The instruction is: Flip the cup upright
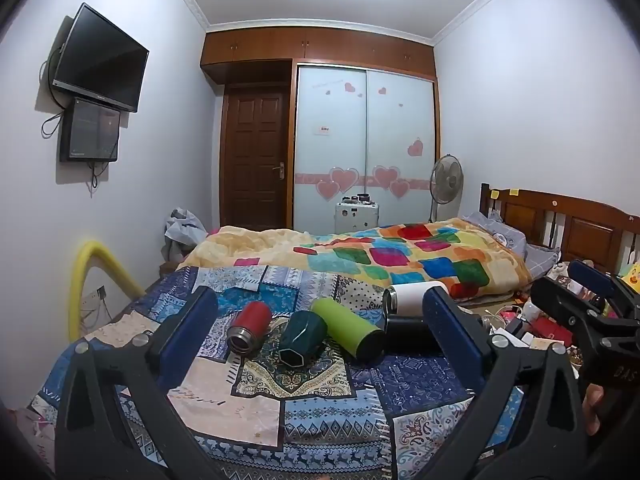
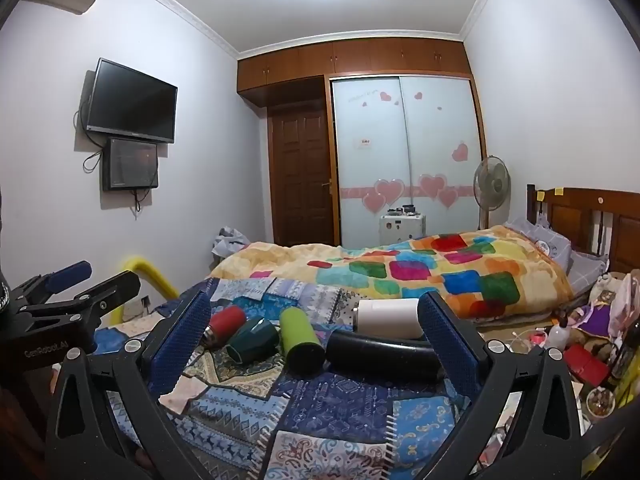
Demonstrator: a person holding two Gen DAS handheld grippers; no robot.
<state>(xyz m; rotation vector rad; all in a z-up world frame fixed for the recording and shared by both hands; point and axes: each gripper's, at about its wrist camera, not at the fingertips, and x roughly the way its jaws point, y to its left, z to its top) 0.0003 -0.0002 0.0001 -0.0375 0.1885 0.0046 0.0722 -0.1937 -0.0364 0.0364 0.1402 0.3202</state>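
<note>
A patchwork blue cloth [image 1: 420, 376] is covering the near part of the bed, and a blanket of bright colored squares [image 1: 400, 256] is lying bunched behind it. A dark television [image 1: 100, 60] is hanging on the left wall with a smaller screen [image 1: 93, 130] just below. A wooden door [image 1: 256, 156] is standing shut beside a sliding wardrobe [image 1: 364, 140] bearing pink hearts. A standing fan [image 1: 446, 180] is waiting near the wooden headboard [image 1: 560, 220].
</note>
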